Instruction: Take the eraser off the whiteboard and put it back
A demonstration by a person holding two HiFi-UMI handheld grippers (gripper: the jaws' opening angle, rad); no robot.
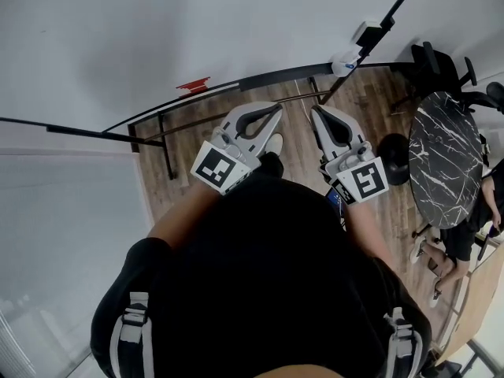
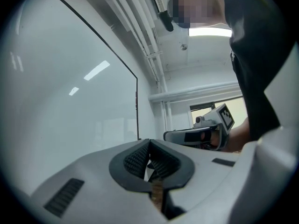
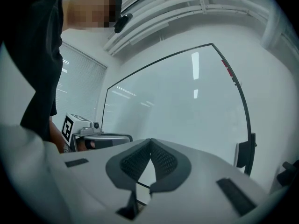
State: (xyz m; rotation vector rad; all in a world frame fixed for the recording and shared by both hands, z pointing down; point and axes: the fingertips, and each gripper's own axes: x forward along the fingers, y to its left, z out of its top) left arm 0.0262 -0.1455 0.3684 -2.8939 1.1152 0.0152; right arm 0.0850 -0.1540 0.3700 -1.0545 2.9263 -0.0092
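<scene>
The whiteboard (image 1: 157,38) stands in front of me and fills the top of the head view. In the right gripper view it is a glossy pane (image 3: 187,106) in a dark frame. A white and dark eraser (image 3: 244,154) clings near its right edge, and in the head view it appears as a white-blue block (image 1: 346,61). My left gripper (image 1: 276,107) and right gripper (image 1: 315,110) are held side by side, level, short of the board. Both are shut with nothing between the pads. The left gripper view shows its closed tips (image 2: 149,141) and the right gripper (image 2: 198,135) beside them.
A red mark (image 1: 193,85) sits on the board's top edge. The board's stand legs (image 1: 165,144) rest on the wooden floor below. A black marble round table (image 1: 445,160), dark chairs (image 1: 441,65) and a seated person (image 1: 465,235) are at the right.
</scene>
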